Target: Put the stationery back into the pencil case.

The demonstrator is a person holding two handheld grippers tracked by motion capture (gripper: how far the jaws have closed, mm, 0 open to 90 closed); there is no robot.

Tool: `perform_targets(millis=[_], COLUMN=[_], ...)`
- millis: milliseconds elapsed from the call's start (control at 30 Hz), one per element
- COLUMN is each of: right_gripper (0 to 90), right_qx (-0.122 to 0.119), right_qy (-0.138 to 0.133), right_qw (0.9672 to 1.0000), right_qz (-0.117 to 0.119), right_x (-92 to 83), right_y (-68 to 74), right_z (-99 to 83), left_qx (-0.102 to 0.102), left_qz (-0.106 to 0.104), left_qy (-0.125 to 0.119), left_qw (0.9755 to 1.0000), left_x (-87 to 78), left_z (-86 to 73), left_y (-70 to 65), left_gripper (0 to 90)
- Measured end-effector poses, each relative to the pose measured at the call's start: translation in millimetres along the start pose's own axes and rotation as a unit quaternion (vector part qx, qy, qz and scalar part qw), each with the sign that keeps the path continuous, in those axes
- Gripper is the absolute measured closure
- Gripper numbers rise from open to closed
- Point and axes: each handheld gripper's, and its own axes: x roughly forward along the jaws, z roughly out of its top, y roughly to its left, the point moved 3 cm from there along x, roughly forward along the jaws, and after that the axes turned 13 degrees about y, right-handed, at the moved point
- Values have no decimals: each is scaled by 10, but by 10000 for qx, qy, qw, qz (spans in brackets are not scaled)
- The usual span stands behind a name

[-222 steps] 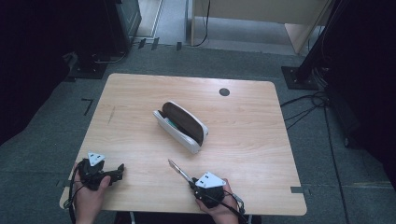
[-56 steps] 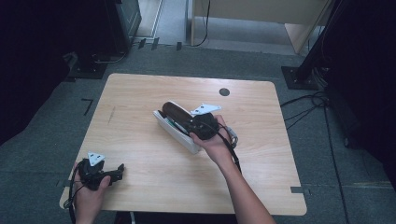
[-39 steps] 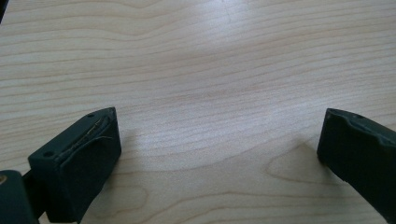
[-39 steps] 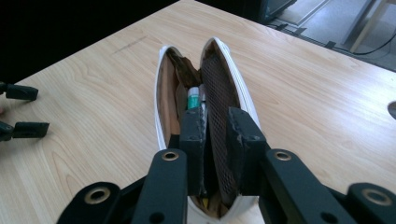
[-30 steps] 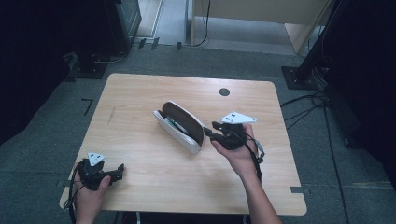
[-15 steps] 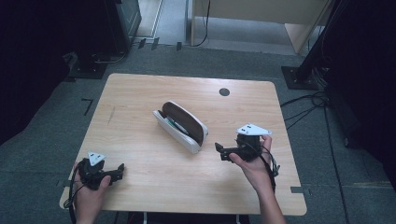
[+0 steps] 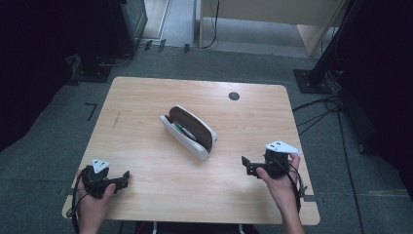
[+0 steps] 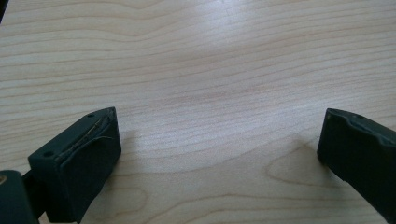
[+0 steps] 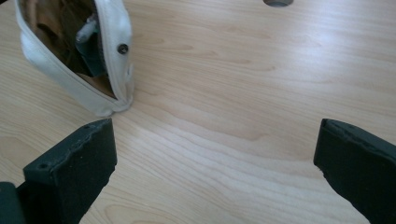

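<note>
- The left gripper (image 7: 125, 176) rests low at the near left corner of the wooden table (image 7: 146, 97), held in the person's left hand (image 7: 92, 197). In the left gripper view its jaws stand wide apart with bare wood grain between them, gripping nothing.
- The right gripper (image 7: 245, 165) sits near the right near edge, held in the right hand (image 7: 277, 178), its grey three-cornered plate on top and its jaws pointing toward the table's middle. Its jaws have just been opening; in the right gripper view they are spread wide with bare tabletop between them.
- A white pencil case (image 7: 189, 126) lies near the table's middle, set at a slant, well apart from both grippers. It gapes open along its top, showing a dark brown lining and something greenish inside; what that item is cannot be told.
- In the right gripper view the pencil case (image 9: 105, 56) lies beyond the left jaw, not touching it.
- A small round dark hole (image 7: 234, 96) sits in the tabletop toward the far edge.
- Beyond the table lies grey floor (image 7: 243, 58) with cables.
</note>
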Motion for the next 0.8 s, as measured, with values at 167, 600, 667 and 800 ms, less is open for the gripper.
perform_targets(millis=[167,600,667,800], right_gripper=[0,0,0,0], right_qx=[127,585,653,785], right_qy=[6,257,268,291], right_qw=[9999,9972,9967,9952], right_qz=[-63,-379,-412,-504], right_x=[17,202,210,218], right_y=[-96,-420,-475,-561], right_z=[-123,-583,-648,-761], left_qx=[0,3,4,3], left_qz=[0,3,4,4], left_qy=[0,0,0,1], left_qw=[10000,10000,10000,10000], left_x=[0,0,0,0], left_z=[0,0,0,0], left_y=[0,1,1,1], left_gripper=[0,0,0,0])
